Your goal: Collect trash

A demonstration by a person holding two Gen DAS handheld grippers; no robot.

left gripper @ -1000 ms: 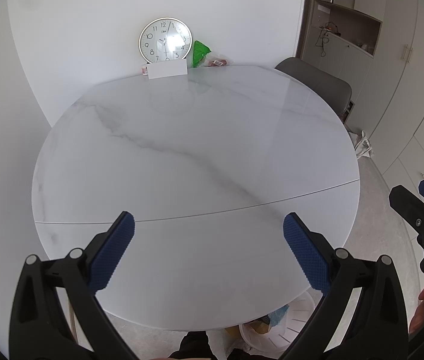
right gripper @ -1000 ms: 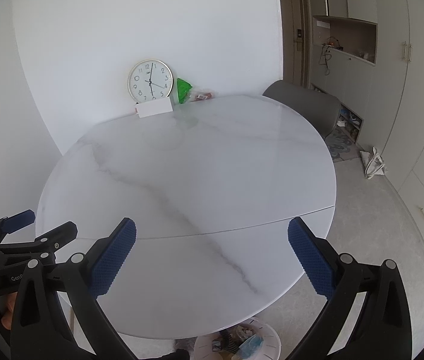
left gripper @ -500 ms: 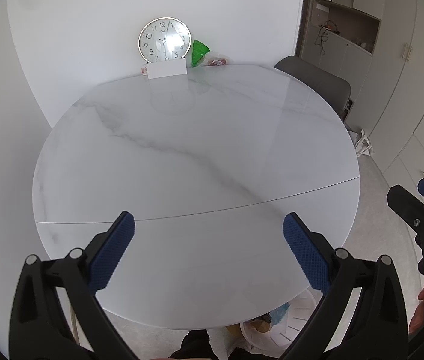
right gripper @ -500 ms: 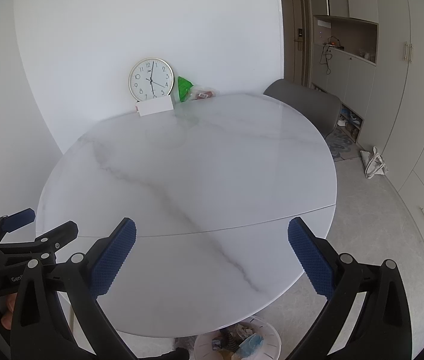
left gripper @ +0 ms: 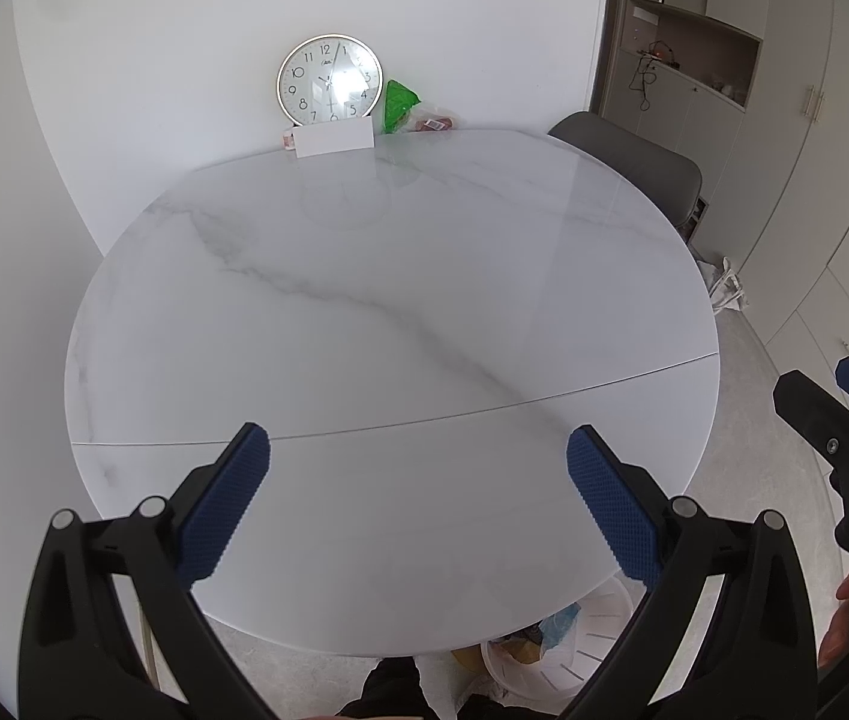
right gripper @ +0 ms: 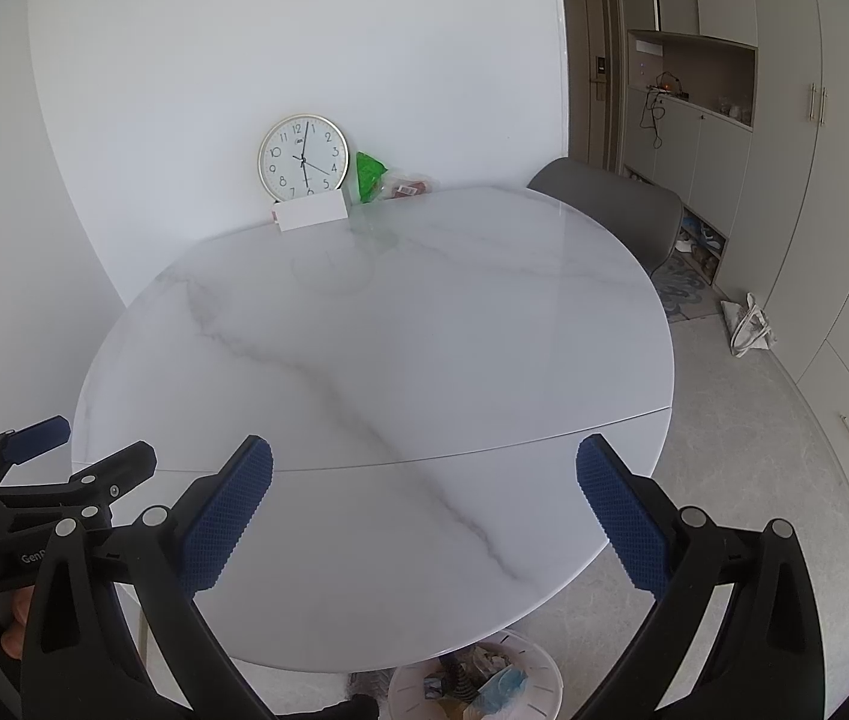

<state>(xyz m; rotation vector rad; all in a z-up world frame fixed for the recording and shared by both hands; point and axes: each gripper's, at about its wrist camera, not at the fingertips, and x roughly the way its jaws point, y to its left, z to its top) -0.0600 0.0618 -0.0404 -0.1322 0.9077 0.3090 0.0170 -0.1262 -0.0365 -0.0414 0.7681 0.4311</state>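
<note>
1. Left gripper (left gripper: 418, 468): jaws wide apart, holding nothing, above near edge of table (left gripper: 364, 276).
2. Right gripper (right gripper: 424, 480): also spread wide, empty, over same edge.
3. Trash: green wrapper (right gripper: 369, 175) & a clear packet (right gripper: 409, 187) at table's far edge by wall, right of clock (right gripper: 303, 153) & white card (right gripper: 311, 210).
4. White bin (right gripper: 535, 675) w/ scraps on floor under near edge; grey chair (right gripper: 610, 204) at far right; cabinets (right gripper: 814, 192) beyond.

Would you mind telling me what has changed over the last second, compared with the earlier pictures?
Hardly anything changed. The left hand-held gripper and right hand-held gripper both remain open and empty above the near edge of the marble table, neither taking hold of anything. The clock, white card, green bag and bin stayed where they were.
</note>
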